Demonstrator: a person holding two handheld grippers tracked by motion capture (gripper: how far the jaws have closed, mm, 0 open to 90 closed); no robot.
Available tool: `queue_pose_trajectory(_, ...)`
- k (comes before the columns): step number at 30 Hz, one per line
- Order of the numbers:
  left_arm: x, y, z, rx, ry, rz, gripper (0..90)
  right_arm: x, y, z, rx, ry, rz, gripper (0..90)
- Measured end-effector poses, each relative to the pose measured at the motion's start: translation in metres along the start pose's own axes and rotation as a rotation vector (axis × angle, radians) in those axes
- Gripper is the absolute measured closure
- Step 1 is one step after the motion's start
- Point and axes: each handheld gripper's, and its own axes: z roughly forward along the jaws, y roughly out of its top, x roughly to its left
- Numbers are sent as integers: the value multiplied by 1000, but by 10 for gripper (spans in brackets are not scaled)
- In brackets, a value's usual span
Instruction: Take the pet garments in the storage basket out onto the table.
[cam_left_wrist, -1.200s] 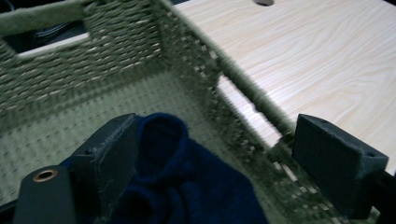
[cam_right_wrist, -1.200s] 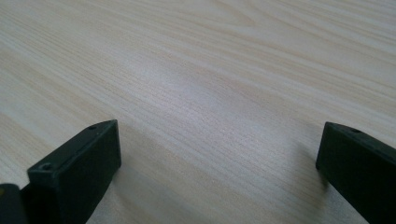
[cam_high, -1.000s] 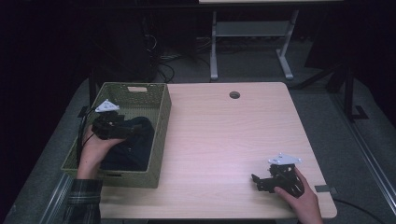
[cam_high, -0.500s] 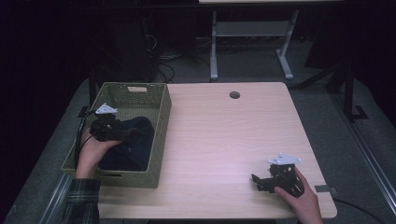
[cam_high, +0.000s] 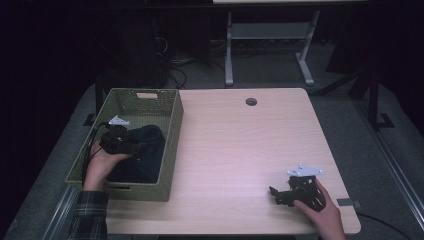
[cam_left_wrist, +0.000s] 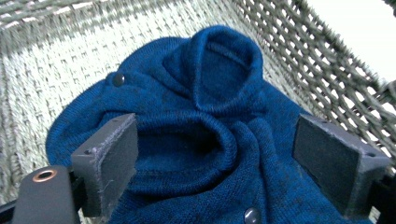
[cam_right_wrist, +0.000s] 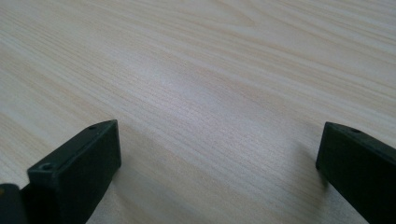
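Crumpled dark-blue knit garment (cam_left_wrist: 210, 140), small round buttons, in woven basket (cam_left_wrist: 327, 74)

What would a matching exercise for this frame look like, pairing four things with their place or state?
Things:
1. left tool
2. right tool
3. blue knit garment
4. green woven basket

Places or states:
A. crumpled inside the basket
B. open, low over bare wood at the table's near right
C. standing on the table's left part
D. open, poised over a fold of knit

Pairs: 1-D, 2-B, 3-A, 4-C
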Motion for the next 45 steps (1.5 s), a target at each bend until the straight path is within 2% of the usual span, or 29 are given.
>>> queue_pose_trajectory(5,-3,-2,11,61,2,8,136,0,0,0,0,0,-3,0)
queue_pose_trajectory(7,-4,-4,15,81,-10,3,136,0,0,0,0,0,-3,0)
queue_pose_trajectory(9,-4,-5,20,121,-3,3,136,0,0,0,0,0,-3,0)
queue_pose_trajectory(13,-4,-6,24,142,4,-10,142,0,0,0,0,0,-3,0)
queue_pose_trajectory(20,-8,-10,34,209,16,22,142,0,0,0,0,0,-3,0)
queue_pose_trajectory(25,-9,-11,37,259,3,19,141,0,0,0,-1,0,0,0)
queue_pose_trajectory(27,-9,-11,37,271,3,8,158,0,0,0,0,0,-1,0)
queue_pose_trajectory(28,-8,-10,36,277,0,6,203,0,0,0,0,0,-1,0)
queue_pose_trajectory(31,-7,-9,32,275,-54,-9,382,0,0,0,0,0,-1,0)
queue_pose_trajectory(35,-7,-7,28,267,-96,-20,612,0,0,0,0,0,0,0)
queue_pose_trajectory(40,-2,-4,21,230,-117,-39,668,0,0,0,-1,0,0,0)
queue_pose_trajectory(45,3,-1,8,123,-130,-73,692,0,0,0,0,0,1,0)
